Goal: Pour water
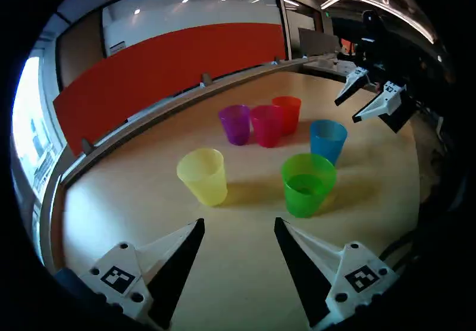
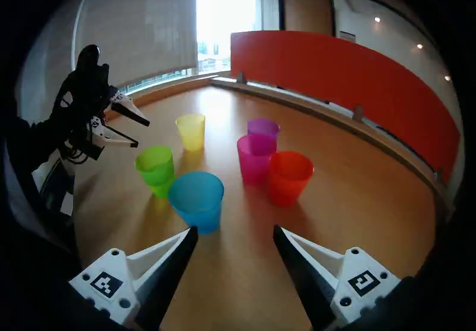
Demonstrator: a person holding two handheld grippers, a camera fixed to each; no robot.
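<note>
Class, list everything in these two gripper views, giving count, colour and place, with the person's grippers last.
table: one, light wood, under everything.
yellow cup: one, yellow, group's edge.
green cup: one, green, beside yellow cup.
blue cup: one, blue, beside green cup.
purple cup: one, purple, row's end.
pink cup: one, pink, row's middle.
red cup: one, red, row's other end.
partition: one, red, along table's far edge.
window: one, bright, beyond the table.
left gripper: one, black-and-white, open, facing yellow and green cups.
right gripper: one, black-and-white, open, facing blue cup.
</note>
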